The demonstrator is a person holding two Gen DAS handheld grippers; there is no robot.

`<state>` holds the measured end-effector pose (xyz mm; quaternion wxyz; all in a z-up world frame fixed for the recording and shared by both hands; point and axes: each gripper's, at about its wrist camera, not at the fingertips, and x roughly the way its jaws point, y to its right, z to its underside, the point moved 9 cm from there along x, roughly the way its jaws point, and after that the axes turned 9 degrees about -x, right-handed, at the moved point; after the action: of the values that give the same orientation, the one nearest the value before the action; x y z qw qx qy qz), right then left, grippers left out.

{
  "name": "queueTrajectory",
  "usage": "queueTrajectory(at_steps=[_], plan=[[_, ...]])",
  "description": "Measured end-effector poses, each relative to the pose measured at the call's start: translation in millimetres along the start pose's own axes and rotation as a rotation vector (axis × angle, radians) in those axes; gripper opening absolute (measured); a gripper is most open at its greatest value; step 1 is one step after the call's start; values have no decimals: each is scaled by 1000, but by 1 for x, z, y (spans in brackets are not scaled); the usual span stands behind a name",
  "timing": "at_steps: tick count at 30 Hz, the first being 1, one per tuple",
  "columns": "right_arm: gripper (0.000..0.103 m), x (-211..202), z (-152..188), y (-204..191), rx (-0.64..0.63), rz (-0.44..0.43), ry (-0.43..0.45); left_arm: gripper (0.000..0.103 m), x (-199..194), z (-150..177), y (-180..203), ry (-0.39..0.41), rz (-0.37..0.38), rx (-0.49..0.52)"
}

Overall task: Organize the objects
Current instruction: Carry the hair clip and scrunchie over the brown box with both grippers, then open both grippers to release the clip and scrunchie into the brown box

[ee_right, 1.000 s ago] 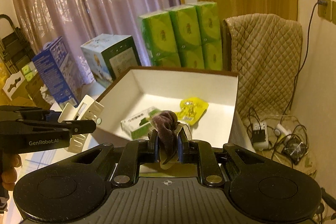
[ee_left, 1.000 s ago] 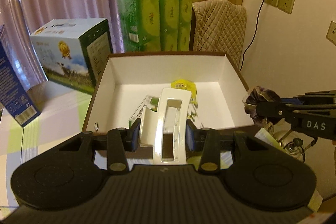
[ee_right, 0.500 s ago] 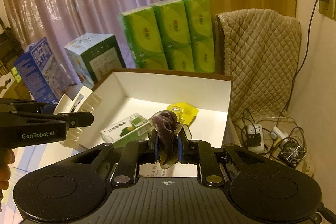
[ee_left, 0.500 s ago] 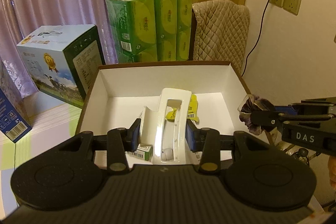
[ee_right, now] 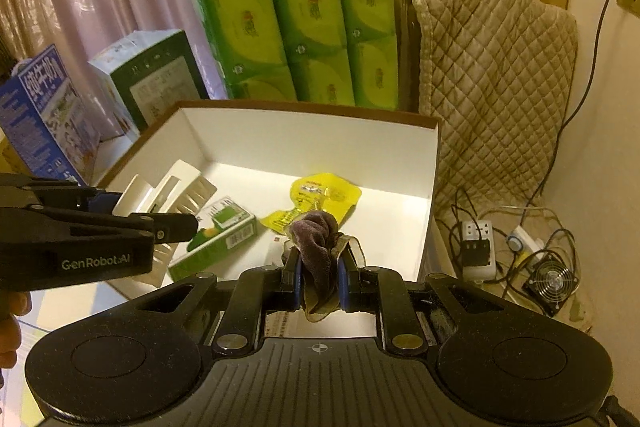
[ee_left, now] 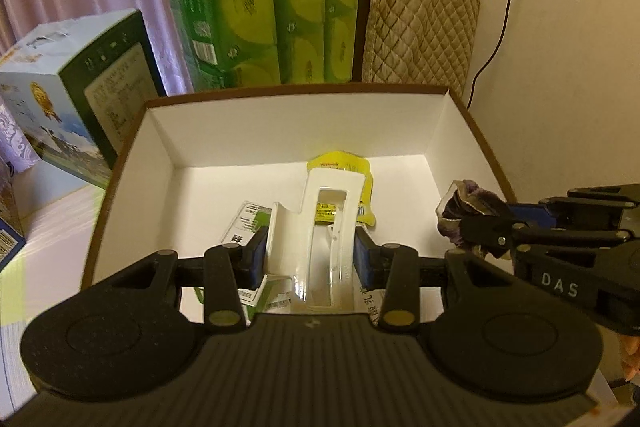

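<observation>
Already in the open white cardboard box (ee_right: 434, 163): green-and-white carton (ee_right: 214, 241); yellow foil sachet (ee_right: 320, 197). Left hand-held gripper (ee_left: 308, 253) clamps white plastic claw clip (ee_left: 320, 227) over its near edge; right hand-held gripper (ee_right: 318, 273) pinches dark purple fabric scrunchie (ee_right: 316, 247) there. Both releases remain.

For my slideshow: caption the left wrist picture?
Left gripper holds a white hair claw over the open box.

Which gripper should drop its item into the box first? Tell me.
Left, probably. The left gripper holds the white hair claw above the white box floor; the right gripper, holding the purple cloth, looks nearer the rim.
</observation>
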<state>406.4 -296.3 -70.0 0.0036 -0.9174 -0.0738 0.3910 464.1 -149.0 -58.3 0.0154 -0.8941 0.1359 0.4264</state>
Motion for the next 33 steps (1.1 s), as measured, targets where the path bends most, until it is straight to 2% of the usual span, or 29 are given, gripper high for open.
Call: queueTrajectory(at_steps=[14, 22, 29, 33], plan=[[14, 36, -7, 13, -29, 35, -38, 38, 56, -2, -5, -94, -2, -22], [14, 40, -12, 17, -25, 37, -33, 38, 67, -8, -5, -87, 7, -13], [14, 35, -16, 17, -29, 37, -13, 58, 57, -15, -17, -74, -10, -28], [14, 31, -20, 16, -31, 42, 0, 60, 50, -16, -27, -67, -23, -36]])
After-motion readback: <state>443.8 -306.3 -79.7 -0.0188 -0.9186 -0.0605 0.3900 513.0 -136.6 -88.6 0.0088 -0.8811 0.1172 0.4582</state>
